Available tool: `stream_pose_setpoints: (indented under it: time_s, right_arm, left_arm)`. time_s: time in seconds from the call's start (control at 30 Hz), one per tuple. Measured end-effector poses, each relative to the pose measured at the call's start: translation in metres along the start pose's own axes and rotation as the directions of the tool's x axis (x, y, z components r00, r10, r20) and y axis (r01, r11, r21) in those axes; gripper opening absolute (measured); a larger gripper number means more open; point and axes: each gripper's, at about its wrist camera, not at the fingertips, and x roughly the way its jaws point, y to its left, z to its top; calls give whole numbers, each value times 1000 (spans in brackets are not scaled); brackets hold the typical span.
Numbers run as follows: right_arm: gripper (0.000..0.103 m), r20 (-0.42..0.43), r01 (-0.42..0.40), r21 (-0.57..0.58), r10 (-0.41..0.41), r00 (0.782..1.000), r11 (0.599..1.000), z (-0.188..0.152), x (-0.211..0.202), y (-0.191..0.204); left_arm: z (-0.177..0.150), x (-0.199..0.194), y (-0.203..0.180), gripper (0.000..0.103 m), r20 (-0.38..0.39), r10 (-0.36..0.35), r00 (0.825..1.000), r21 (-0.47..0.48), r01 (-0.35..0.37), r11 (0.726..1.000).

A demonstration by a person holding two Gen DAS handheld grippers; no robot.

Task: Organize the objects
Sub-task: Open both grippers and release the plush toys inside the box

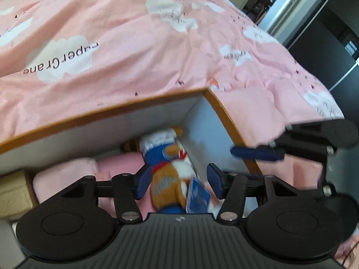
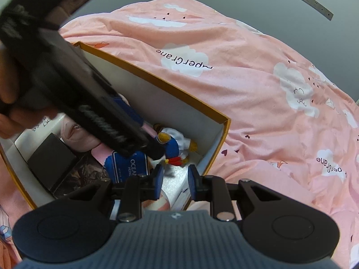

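An open box with orange rim (image 1: pixel 107 108) (image 2: pixel 157 79) and white inner walls lies on a pink bed. A plush toy (image 1: pixel 167 168) in blue, white and brown, with a blue hang tag (image 1: pixel 198 196), lies inside it near a corner; it also shows in the right wrist view (image 2: pixel 177 144). My left gripper (image 1: pixel 179 182) is open, its blue pads on either side of the toy, above it. My right gripper (image 2: pixel 174 182) is open and empty over the box's near corner. The left gripper's body crosses the right wrist view (image 2: pixel 67 78), hiding part of the box.
The box also holds a pink soft item (image 1: pixel 67 179) (image 2: pixel 76 135), a cardboard box (image 1: pixel 13 192), a dark box (image 2: pixel 52 157) and a striped item (image 2: pixel 160 201). A pink cloud-print duvet (image 1: pixel 157 44) (image 2: pixel 258 100) surrounds the box. Dark doorway (image 1: pixel 325 51) at right.
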Motion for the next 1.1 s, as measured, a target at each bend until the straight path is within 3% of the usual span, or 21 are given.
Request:
stream_pose_setpoints:
  time_s: [0.13,0.27,0.37,0.63,0.97,1.1]
  right_arm:
    - [24,5,6,5,-6,1000,1000,-1,-3,1]
    - [24,2,10,-25,-10,1000,1000,-5,-6,6]
    - [24,4,18,-34,-18,1000,999,-6,-9,8]
    - [24,7,29,-38,-28,1000,999,-6,-4,8]
    - [26,-10,10,-18,-11,1000,1000,-7,1,7]
    - [37,20,3,-6,-3,1000,1000,-9,-8,8]
  left_arm:
    - [-12,0,-7,61,-37,22,999,29,-21,999]
    - [-20,10,-4,45,-63,30,998,49,-27,998]
    - [-19,12,-3,39,-46,22,999,56,-19,998]
    - [-13,23,-14,36,-29,46,999,146,-41,988]
    - [-22,29,-24,41,-22,67,998,162,-62,985]
    - [-26,18,-25,41,10,73,997,158,-73,985]
